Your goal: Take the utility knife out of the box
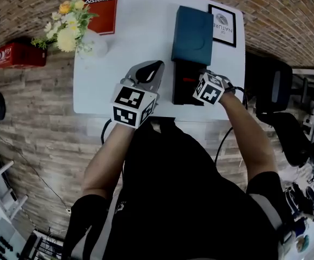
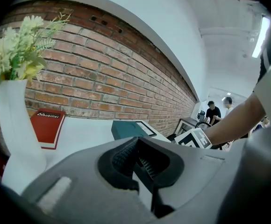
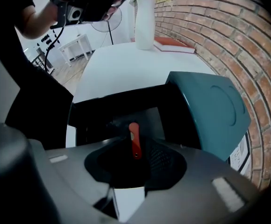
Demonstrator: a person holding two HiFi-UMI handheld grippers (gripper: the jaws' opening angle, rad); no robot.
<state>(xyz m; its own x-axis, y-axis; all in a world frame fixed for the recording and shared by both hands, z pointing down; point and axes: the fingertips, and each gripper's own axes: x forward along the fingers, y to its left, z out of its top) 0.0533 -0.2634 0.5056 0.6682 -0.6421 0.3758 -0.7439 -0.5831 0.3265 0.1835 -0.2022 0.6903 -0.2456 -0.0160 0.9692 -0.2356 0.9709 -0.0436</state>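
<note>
Right gripper (image 3: 134,164): our jaws stand apart round the utility knife (image 3: 134,139) inside the box (image 3: 112,99).
Left gripper (image 2: 138,164): clenched, empty, left of box.

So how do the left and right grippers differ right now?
The left gripper has its jaws shut on nothing; the right gripper has them apart with the red utility knife between. Left hangs over bare white table; right points down into the black box. Both carry marker cubes.
</note>
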